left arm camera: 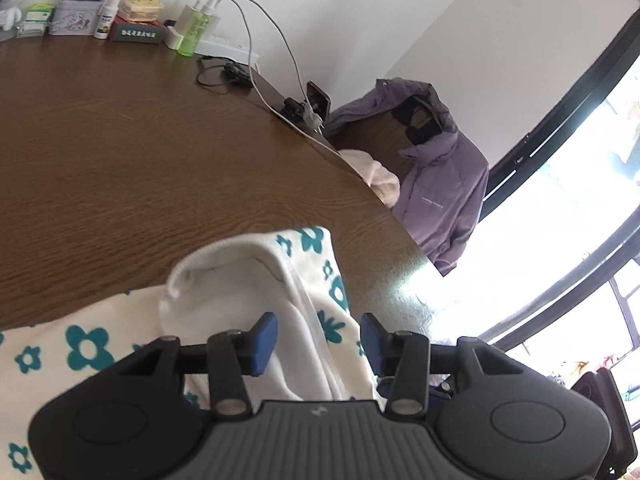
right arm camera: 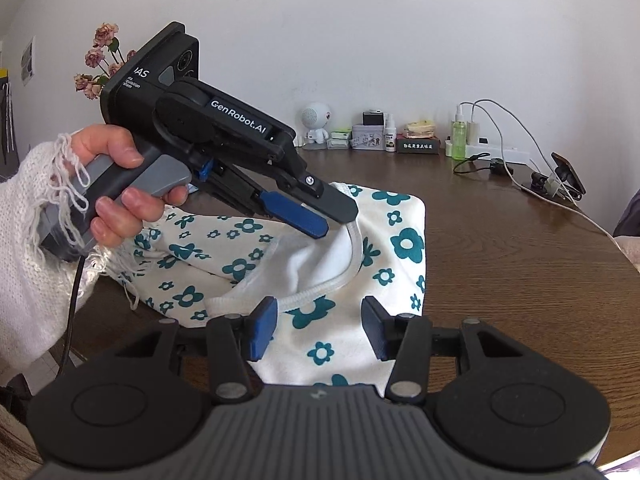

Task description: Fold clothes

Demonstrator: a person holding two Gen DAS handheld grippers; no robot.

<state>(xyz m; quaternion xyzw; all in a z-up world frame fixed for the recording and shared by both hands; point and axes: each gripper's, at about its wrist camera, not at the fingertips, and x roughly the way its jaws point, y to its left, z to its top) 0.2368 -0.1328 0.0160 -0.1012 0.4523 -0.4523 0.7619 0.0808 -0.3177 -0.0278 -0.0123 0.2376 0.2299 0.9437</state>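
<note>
The right gripper [right arm camera: 319, 330] is hovering low over the near edge of a white garment with teal flowers [right arm camera: 404, 248], its fingers standing apart with only cloth below them, not pinched. The garment is lying bunched on the brown wooden table [right arm camera: 520, 280]. Just beyond, the left gripper [right arm camera: 334, 222], held in a hand [right arm camera: 108, 184] with a white knitted sleeve [right arm camera: 28, 240], is pointing down at the ribbed collar [right arm camera: 352, 252], its fingers parted narrowly, tips at the cloth. Bottles and boxes are lining the far wall.

Table [right arm camera: 520, 280] right clear; clutter [right arm camera: 376, 136] along wall.
</note>
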